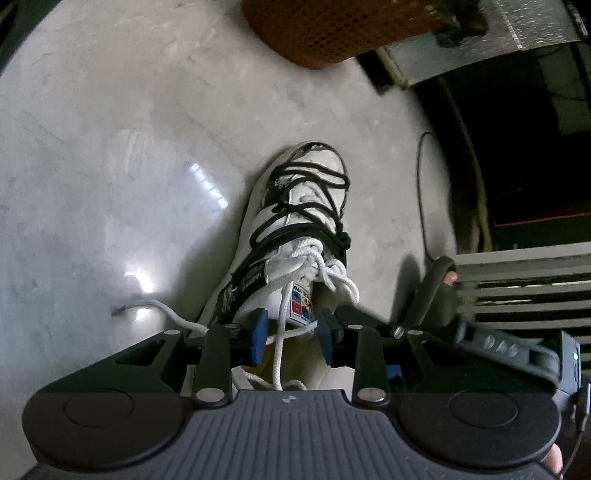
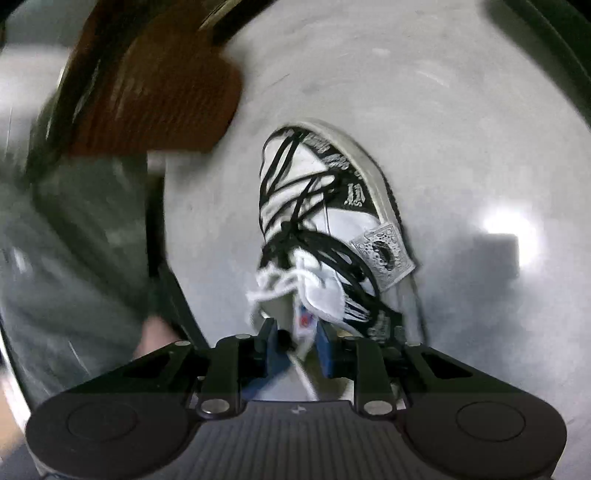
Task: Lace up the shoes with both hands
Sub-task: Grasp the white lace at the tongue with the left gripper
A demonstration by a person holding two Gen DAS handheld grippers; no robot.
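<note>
A white canvas sneaker wrapped in black cord (image 1: 295, 225) is seen at frame centre on a round grey worktop (image 1: 110, 147). The left gripper (image 1: 291, 334) is held with narrow jaws, a white braided lace (image 1: 280, 354) passing loosely between them, unpinched. The right gripper (image 2: 297, 349) is blurred; its grip cannot be told. A rust-brown perforated pad (image 1: 332, 29) lies at the upper edge.

Both my wrist cameras look steeply down along their tongs, close above the shoe (image 1: 295, 236), facing heel to toe; both share the shoe and the grey floor (image 1: 110, 147) beyond.
</note>
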